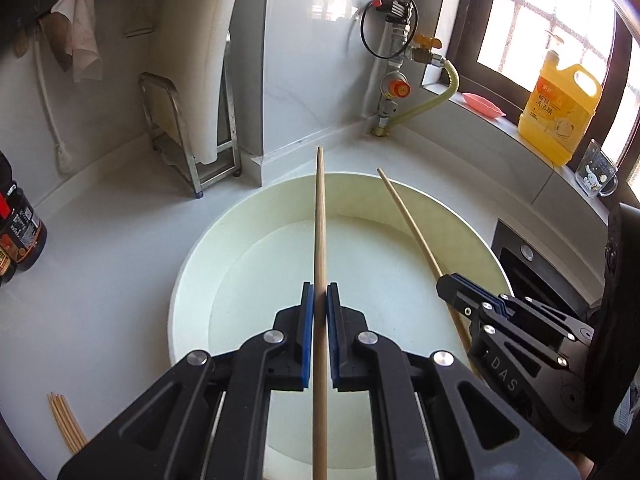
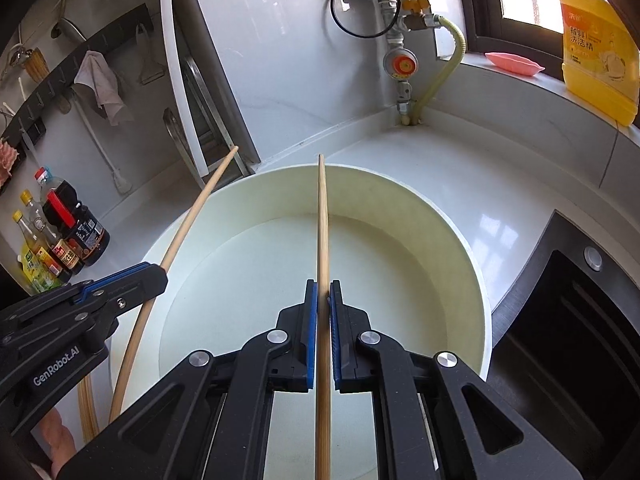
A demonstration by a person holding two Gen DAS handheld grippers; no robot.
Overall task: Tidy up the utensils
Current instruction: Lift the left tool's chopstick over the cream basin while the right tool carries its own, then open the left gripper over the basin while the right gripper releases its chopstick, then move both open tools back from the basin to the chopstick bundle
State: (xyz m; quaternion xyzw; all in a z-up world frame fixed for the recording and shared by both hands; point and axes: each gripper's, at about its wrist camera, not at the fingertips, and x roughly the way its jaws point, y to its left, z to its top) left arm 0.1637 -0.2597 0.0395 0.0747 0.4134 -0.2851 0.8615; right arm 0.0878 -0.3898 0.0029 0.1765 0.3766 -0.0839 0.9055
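While both fingers clamp one wooden chopstick each | left gripper [image 1: 319, 300], right gripper [image 2: 323, 300] over round cream basin [image 1: 192, 264] | next: carry to chopstick bundle [image 1: 66, 424] at 7 o'clock on worktop [image 1: 100, 240].

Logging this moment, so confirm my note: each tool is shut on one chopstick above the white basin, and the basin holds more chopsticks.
One error: the basin is empty, as the right wrist view shows. The spare chopsticks lie on the counter beside it. The left tool and right tool are each shut on one chopstick.

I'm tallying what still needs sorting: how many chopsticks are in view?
At least 6: one chopstick clamped in the left gripper, one in the right gripper, and about four in a bundle on the counter, lower left. Some may be hidden.
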